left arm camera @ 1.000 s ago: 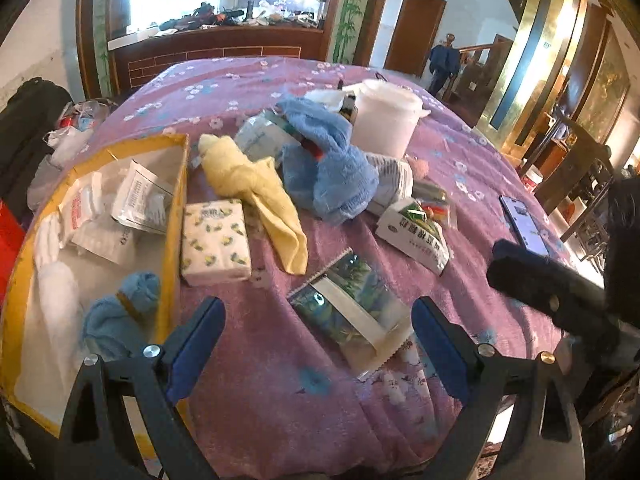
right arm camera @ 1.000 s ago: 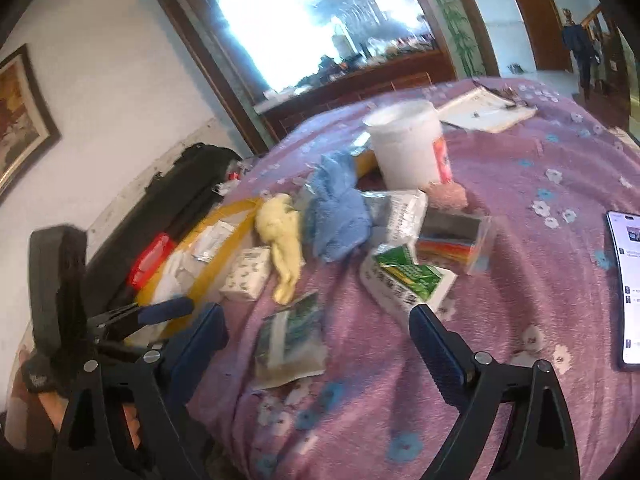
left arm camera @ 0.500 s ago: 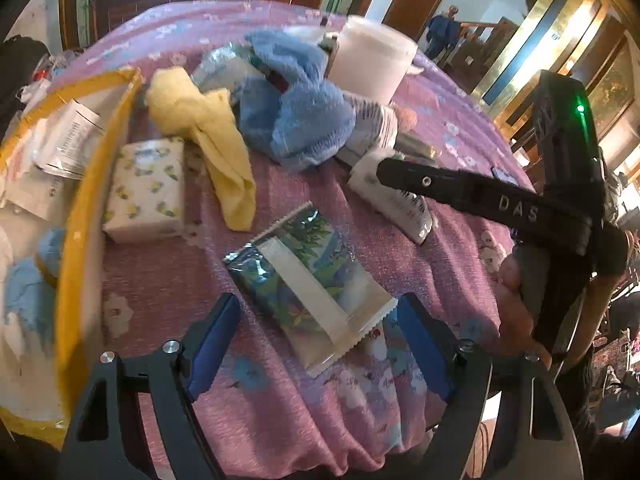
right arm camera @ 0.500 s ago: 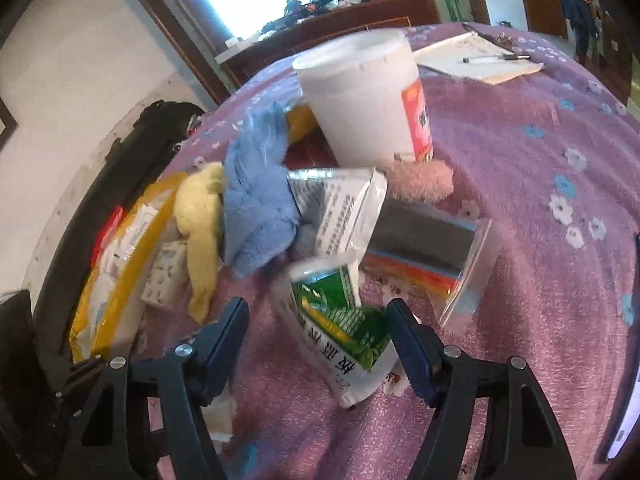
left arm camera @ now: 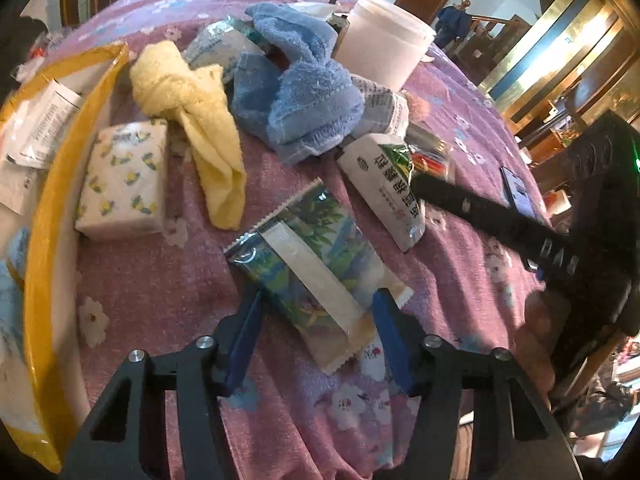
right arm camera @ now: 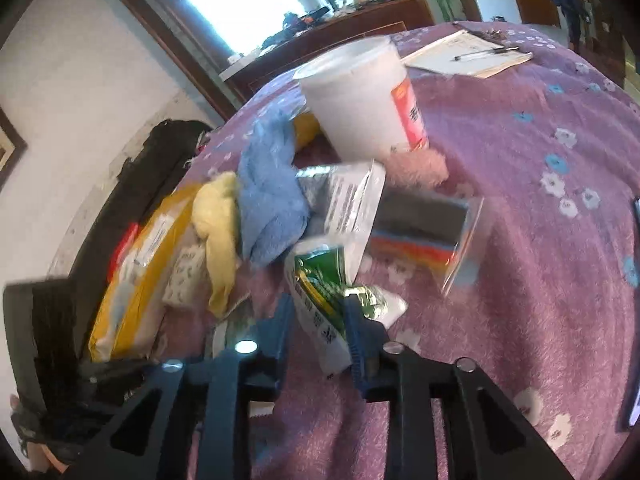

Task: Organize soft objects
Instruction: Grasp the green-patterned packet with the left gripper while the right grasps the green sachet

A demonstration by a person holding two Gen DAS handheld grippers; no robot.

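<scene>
— So, what crowds the purple flowered cloth (left arm camera: pixel 160 300)?

— Plenty. A blue towel (left arm camera: pixel 304 96) is heaped against a yellow cloth (left arm camera: pixel 192 108), with a white tub (left arm camera: pixel 384 52) just behind them. A tissue pack (left arm camera: pixel 124 180) lies beside the rim of the yellow tray (left arm camera: pixel 52 208). A clear bag of coloured strips (right arm camera: pixel 424 232) sits near the tub, and a notepad (right arm camera: pixel 468 52) lies at the far edge.

— And the left gripper (left arm camera: pixel 316 320)?

— Its jaws have just been closing, with the near end of a leafy printed packet (left arm camera: pixel 316 264) between them. The pads stand at the packet's edges; I cannot tell whether they press on it.

— The right gripper (right arm camera: pixel 318 320)?

— Also just closing. Its pads are clamped on the lower end of a green-and-white sachet (right arm camera: pixel 320 288), which crumples between them. The towel lies just beyond it.
</scene>
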